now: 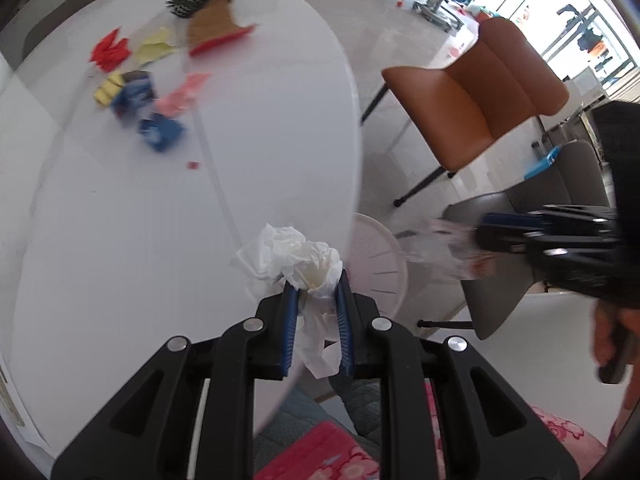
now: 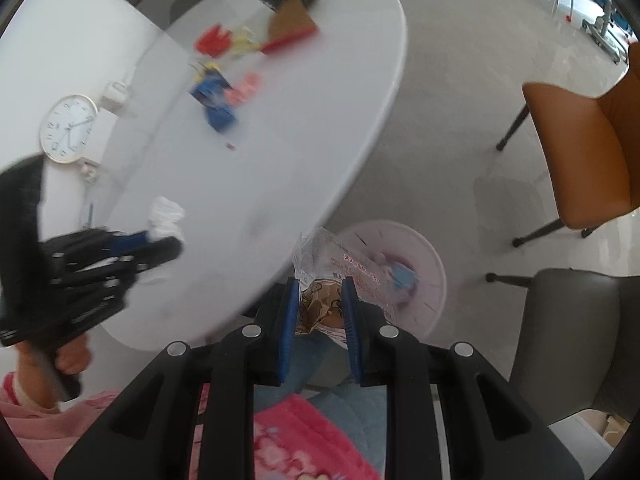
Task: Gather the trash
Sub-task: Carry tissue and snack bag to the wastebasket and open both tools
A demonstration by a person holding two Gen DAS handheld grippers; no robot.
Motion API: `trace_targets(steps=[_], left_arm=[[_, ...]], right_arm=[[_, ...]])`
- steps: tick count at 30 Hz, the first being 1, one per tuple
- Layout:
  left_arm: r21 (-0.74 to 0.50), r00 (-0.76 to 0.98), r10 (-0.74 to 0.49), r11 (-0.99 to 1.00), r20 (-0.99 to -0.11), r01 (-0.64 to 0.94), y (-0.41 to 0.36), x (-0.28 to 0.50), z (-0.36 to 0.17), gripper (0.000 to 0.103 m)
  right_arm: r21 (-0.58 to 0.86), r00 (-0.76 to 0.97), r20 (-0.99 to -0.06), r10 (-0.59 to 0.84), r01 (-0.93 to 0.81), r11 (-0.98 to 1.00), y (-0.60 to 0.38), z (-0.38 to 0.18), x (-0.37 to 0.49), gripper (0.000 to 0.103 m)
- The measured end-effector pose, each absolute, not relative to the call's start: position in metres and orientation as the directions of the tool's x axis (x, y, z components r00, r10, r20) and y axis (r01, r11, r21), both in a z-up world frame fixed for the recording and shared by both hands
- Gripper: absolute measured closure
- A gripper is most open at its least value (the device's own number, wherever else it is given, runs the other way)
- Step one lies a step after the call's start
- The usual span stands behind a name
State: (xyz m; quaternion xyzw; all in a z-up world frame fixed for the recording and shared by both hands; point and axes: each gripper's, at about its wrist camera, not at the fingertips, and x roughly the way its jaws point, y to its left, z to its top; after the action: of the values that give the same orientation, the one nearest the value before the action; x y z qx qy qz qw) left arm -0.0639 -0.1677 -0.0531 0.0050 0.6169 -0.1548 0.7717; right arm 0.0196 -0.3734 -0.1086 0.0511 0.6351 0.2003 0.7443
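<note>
White tissue clamped in left claw, wrapper clamped in right claw, both carried off tabletop; next, release over bin.

At the bottom centre, the left gripper pinches a crumpled white tissue between its blue pads, over the near edge of the white table. Just right of it sits a pale round bin on the floor. At the right edge, the blurred right gripper carries a clear wrapper. Coloured paper scraps lie at upper left, an orange chair at upper right.
</note>
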Motion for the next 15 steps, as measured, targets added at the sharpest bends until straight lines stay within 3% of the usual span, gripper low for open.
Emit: trace_targets(steps=[6, 9, 10, 12, 15], left_arm=[[-0.163, 0.172, -0.211, 0.952, -0.962, 0.258, -0.212, -0.076, -0.063, 0.085], [-0.149, 0.161, -0.196, 0.954, -0.967, 0.261, -0.225, -0.084, -0.069, 0.085], [-0.146, 0.159, -0.191, 0.954, -0.968, 0.262, -0.227, -0.085, -0.070, 0.085], [-0.136, 0.152, -0.181, 0.955, -0.972, 0.263, -0.232, -0.087, -0.075, 0.085], [-0.129, 0.142, -0.171, 0.957, -0.975, 0.261, -0.238, -0.088, -0.081, 0.085]], right_arm=[[0.317, 0.059, -0.935, 0.350, -0.304, 0.898, -0.372, -0.181, 0.022, 0.080], [0.308, 0.033, -0.941, 0.338, -0.334, 0.891, -0.364, -0.212, 0.021, 0.076], [0.305, 0.021, -0.943, 0.332, -0.345, 0.888, -0.362, -0.219, 0.020, 0.070], [0.292, 0.025, -0.947, 0.321, -0.358, 0.887, -0.359, -0.221, 0.017, 0.045], [0.267, 0.058, -0.949, 0.310, -0.376, 0.887, -0.363, -0.210, 0.012, 0.029]])
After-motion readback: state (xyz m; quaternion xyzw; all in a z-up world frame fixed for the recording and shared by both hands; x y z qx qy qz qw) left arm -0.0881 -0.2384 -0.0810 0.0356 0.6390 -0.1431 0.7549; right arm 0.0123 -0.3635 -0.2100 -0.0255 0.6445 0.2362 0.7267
